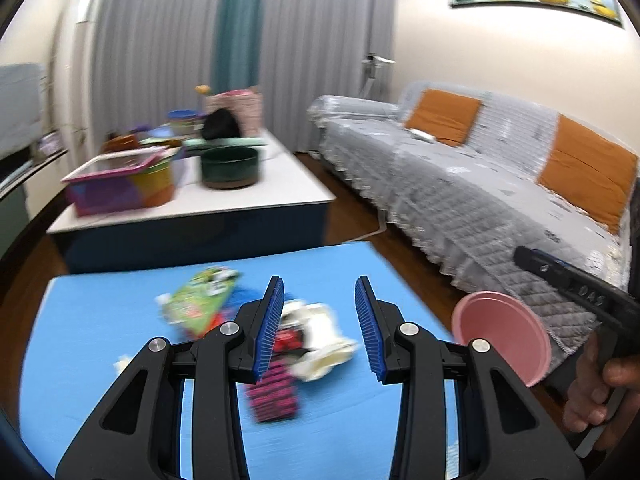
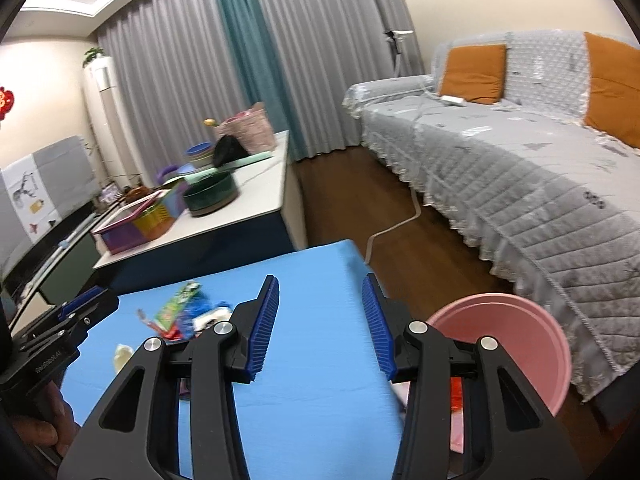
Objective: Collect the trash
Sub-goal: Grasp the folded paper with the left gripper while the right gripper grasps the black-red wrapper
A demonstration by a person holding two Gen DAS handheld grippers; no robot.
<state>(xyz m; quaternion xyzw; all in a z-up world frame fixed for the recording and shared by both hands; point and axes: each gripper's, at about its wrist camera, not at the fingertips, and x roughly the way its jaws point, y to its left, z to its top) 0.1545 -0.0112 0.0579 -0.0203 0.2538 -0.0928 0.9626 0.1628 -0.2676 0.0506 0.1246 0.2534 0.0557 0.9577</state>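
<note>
A blue mat [image 1: 100, 320] covers a low table and carries a pile of trash: a green snack wrapper [image 1: 198, 300], a crumpled white carton [image 1: 320, 340] and a pink-and-black striped pack [image 1: 274, 394]. My left gripper [image 1: 320, 328] is open and empty, hovering above the white carton. A pink bin [image 1: 504, 336] stands off the mat's right edge. My right gripper [image 2: 320, 328] is open and empty over bare mat [image 2: 312, 400], left of the pink bin [image 2: 520, 344]; something red [image 2: 457, 396] lies in the bin. The trash pile [image 2: 188, 314] sits to its left.
A white-topped table [image 1: 240, 196] behind the mat holds a dark green pot [image 1: 230, 166], a colourful box [image 1: 120, 184] and other items. A grey-covered sofa [image 1: 480, 184] with orange cushions runs along the right. Wood floor [image 2: 352, 200] lies between, with a white cable.
</note>
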